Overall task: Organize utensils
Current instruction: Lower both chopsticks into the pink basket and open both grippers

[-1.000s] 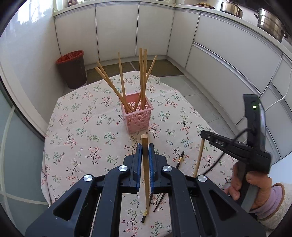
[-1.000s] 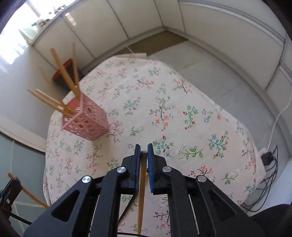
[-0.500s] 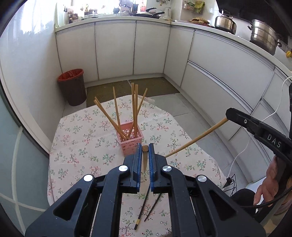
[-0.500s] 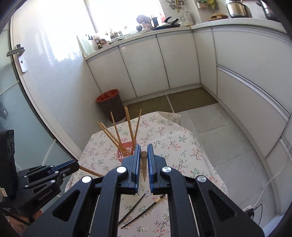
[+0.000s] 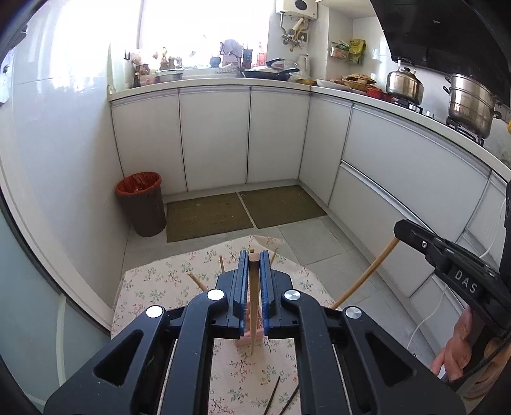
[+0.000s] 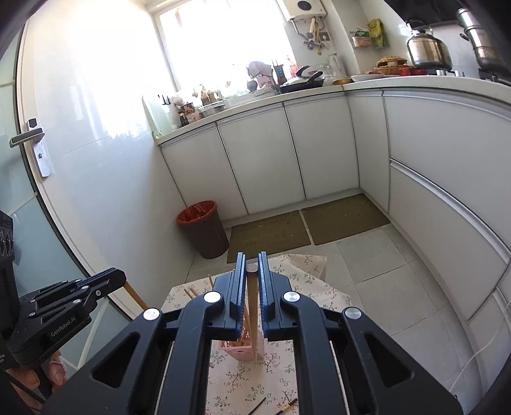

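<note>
While each gripper pinches one wooden chopstick, we aim for the pink basket (image 6: 244,351).
Left gripper (image 5: 254,255) and right gripper (image 6: 251,257) clamp theirs upright, tips down, ready to drop in.

I see a bright window (image 5: 191,28) at the top of the frame, washing out the glossy white wall (image 5: 57,134) on the left. White cabinets (image 5: 214,140) run under a cluttered countertop (image 5: 207,83) and curve down the right. Two olive mats (image 5: 242,214) lie on the grey tiled floor (image 5: 322,242), a brown bin (image 5: 143,204) at centre left.
</note>
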`<act>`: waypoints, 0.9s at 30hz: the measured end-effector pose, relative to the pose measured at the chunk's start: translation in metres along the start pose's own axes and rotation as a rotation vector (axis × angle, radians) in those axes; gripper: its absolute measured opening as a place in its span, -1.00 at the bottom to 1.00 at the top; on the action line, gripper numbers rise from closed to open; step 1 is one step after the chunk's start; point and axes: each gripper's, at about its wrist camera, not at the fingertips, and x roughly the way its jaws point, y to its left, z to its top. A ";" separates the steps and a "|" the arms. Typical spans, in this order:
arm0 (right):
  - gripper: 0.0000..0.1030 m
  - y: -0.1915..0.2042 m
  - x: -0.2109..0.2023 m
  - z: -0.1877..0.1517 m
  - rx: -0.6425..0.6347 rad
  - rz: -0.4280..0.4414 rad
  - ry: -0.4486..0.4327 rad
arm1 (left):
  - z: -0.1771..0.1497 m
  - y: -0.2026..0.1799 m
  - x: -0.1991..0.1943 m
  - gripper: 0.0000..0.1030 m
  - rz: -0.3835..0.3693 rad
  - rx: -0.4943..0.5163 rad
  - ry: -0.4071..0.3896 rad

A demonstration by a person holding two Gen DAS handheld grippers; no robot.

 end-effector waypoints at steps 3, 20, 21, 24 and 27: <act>-0.85 0.004 0.014 0.005 -0.002 0.005 -0.004 | 0.010 0.008 0.019 -0.88 0.025 -0.025 -0.001; -0.85 0.020 0.087 -0.009 -0.008 0.030 0.047 | -0.016 0.062 0.074 -0.30 -0.005 -0.219 0.065; -0.85 0.021 0.089 -0.010 -0.010 0.031 0.049 | -0.015 0.065 0.069 -0.24 -0.002 -0.230 0.048; -0.85 0.025 0.096 -0.015 -0.019 0.032 0.054 | -0.014 0.071 0.059 -0.14 0.006 -0.254 0.014; -0.85 0.029 0.105 -0.024 -0.022 0.040 0.057 | -0.017 0.075 0.059 -0.13 0.013 -0.253 0.021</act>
